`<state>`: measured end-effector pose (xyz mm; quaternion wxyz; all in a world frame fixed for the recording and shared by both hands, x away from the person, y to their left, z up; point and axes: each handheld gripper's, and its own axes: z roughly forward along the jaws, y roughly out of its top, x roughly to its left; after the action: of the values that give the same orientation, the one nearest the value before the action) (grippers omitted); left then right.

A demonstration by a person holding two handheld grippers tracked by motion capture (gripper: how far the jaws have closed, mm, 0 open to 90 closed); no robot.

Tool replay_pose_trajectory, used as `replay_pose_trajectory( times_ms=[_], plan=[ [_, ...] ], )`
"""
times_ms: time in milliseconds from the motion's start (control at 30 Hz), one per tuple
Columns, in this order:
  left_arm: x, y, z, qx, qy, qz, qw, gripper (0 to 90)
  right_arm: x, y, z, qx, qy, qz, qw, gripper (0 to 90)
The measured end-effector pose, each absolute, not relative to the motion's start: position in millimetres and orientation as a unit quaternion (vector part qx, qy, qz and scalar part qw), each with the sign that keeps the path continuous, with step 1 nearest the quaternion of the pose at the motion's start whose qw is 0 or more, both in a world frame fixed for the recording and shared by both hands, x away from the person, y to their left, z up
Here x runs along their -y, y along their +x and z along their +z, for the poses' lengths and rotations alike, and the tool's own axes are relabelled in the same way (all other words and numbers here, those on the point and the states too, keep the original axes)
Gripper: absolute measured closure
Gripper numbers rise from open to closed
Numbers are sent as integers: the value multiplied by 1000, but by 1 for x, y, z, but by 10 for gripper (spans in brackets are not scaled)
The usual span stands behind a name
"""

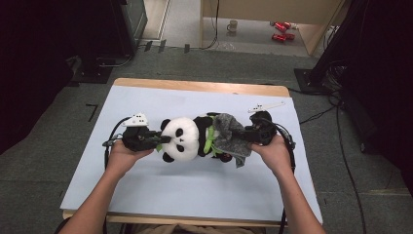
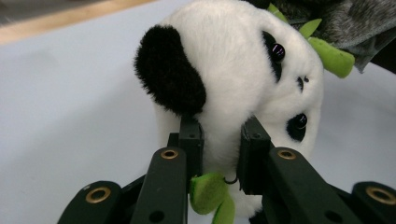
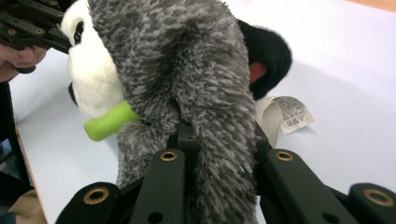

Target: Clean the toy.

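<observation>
Plush black-and-white fur sits at the centre of the high view: the panda toy (image 1: 184, 138) lies across the middle of the pale blue surface (image 1: 195, 190), its head toward nine o'clock and a grey fuzzy cloth (image 1: 229, 135) draped over its body toward three o'clock. We hold the left hand-held gripper (image 1: 157, 139) at the head and the right hand-held gripper (image 1: 248, 136) at the cloth end, one at each side of the toy. No box, bin or tray stands on the surface, so nothing is contained; on the floor at twelve o'clock stands a mug (image 1: 233, 26), too far off for us to see inside.

From the left gripper view, the left hand-held gripper (image 2: 219, 154) is clamped narrow on the white plush of the panda toy (image 2: 243, 70) just below its black ear, with a green felt leaf (image 2: 208, 191) at six o'clock between the arms.

From the right gripper view, the right hand-held gripper (image 3: 217, 154) is pinched on a fold of the grey fuzzy cloth (image 3: 187, 70); a white label (image 3: 287, 114) lies at three o'clock.

We judge the step to be drawing the cloth off the toy — best done by keeping the head grip firm and pulling the cloth steadily toward three o'clock, low and straight, so the fabric slides rather than dragging the panda along.
</observation>
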<state>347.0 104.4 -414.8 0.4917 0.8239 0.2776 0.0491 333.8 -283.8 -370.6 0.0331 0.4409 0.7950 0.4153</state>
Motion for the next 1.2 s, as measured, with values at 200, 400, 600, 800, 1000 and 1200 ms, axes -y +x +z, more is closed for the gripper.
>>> replay_pose_trajectory(
  times_ms=[200, 400, 600, 800, 1000, 1200],
  plan=[
    [-107, 345, -421, -267, 828, 75, 487, 746, 284, 334, -367, -791, 443, 420, 36, 766],
    [-107, 342, -420, -264, 821, 88, 498, 744, 283, 333, -358, -786, 440, 431, 42, 766],
    [-108, 340, -410, -262, 804, 112, 522, 763, 281, 333, -347, -785, 434, 439, 49, 766],
    [-111, 341, -419, -254, 811, 132, 510, 762, 281, 334, -344, -782, 434, 444, 48, 766],
    [-117, 341, -424, -250, 815, 120, 509, 751, 278, 335, -340, -781, 434, 447, 46, 766],
    [-117, 340, -426, -244, 817, 119, 509, 736, 261, 334, -319, -784, 412, 462, 49, 766]
  ],
)
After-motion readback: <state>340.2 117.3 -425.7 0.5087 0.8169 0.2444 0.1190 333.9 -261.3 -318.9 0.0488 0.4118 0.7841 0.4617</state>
